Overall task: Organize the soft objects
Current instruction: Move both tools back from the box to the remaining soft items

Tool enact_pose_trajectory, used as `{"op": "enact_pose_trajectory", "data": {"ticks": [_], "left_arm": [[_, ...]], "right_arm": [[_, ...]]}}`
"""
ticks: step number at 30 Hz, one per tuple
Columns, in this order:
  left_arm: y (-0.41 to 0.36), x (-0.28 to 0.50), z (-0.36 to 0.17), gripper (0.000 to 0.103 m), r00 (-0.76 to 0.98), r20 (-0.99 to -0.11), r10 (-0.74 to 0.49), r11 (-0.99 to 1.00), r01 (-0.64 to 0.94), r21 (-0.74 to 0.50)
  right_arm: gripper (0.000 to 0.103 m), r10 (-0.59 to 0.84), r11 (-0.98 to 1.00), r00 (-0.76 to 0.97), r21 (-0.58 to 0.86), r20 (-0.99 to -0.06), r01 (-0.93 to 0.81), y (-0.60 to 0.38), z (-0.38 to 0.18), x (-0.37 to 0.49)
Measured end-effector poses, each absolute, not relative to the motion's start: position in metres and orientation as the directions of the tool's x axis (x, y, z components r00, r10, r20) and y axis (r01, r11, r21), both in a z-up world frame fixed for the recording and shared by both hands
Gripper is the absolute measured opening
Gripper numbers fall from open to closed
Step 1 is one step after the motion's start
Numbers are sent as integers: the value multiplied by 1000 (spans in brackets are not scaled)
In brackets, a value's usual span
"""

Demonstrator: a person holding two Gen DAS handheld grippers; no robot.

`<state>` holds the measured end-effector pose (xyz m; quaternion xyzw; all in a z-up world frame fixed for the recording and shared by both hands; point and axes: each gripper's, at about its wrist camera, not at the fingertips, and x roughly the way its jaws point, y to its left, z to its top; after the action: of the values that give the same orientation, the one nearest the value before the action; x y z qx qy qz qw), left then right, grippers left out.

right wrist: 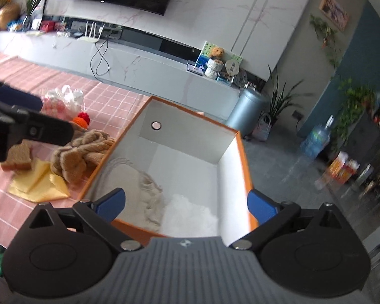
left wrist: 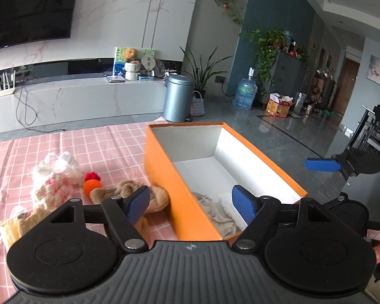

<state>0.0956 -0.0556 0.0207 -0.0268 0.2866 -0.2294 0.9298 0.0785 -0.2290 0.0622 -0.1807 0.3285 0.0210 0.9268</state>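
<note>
An orange box [left wrist: 164, 169] with a white inside stands on the pink checked tablecloth [left wrist: 101, 147]. A beige cloth [right wrist: 149, 197] and a white fluffy piece [right wrist: 190, 217] lie at its near end. Left of the box are a brown knitted item [left wrist: 129, 190], an orange-and-red crocheted toy [left wrist: 91, 183], a pink-white knit in clear plastic [left wrist: 53, 177], a yellow cloth [right wrist: 38, 182] and a brown bread-shaped piece [right wrist: 17, 159]. My left gripper [left wrist: 191, 204] is open, straddling the box's left wall near the knitted item. Over the box's near end my right gripper [right wrist: 187, 205] stands wide open and holds nothing.
Beyond the table are a white TV console [left wrist: 76, 96], a grey bin [left wrist: 177, 96], a potted plant, a blue water bottle [left wrist: 245, 91] and a dark chair [left wrist: 377, 126] at the right. The box's far half holds nothing.
</note>
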Motion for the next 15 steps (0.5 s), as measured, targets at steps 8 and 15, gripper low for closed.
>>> {"op": "enact_pose_trajectory", "data": {"ticks": [8,15], "left_arm": [[-18,80,7,87,779,-495,-385,923,333,-193],[15,61,-6,85,836,-463,-293,956,251,-151]], "right_arm": [[100,52,986,824,-102,-564,-133,-215,58,62],[100,141,984,847,-22,-512,-177,-183,46,58]]}}
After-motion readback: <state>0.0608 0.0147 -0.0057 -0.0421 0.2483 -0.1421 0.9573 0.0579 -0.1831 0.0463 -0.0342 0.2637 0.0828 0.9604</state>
